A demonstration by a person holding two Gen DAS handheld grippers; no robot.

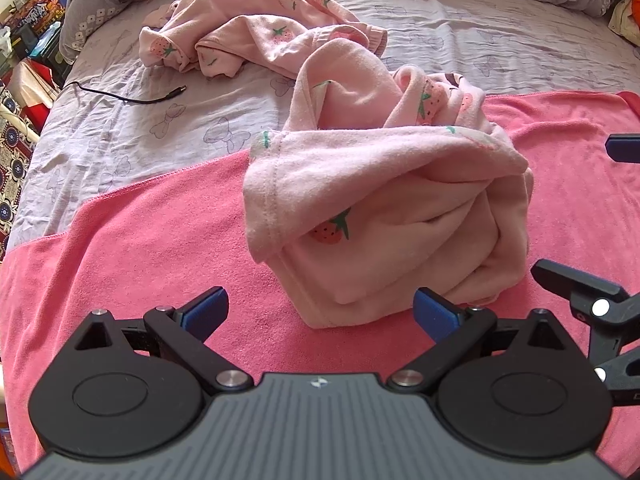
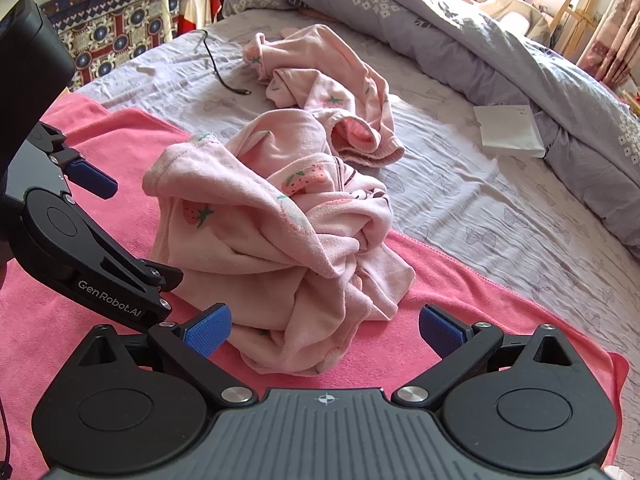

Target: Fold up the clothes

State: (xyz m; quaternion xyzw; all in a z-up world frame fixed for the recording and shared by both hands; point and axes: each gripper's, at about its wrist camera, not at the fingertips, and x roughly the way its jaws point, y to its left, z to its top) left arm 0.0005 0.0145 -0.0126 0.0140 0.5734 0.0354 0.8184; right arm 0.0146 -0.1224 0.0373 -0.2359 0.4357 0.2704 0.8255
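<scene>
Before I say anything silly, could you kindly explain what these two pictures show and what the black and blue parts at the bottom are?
Those parts are two hand-held grippers, each with a camera looking forward along its fingers. One picture is from the left gripper, the other from the right gripper. Both are open and hold nothing. The left gripper also shows at the left edge of the right view. On the bed, a crumpled pink garment with strawberry print lies on a pink towel. A second pink garment lies farther back on the lilac sheet, beside a black cable. A white paper lies near the grey duvet.
</scene>
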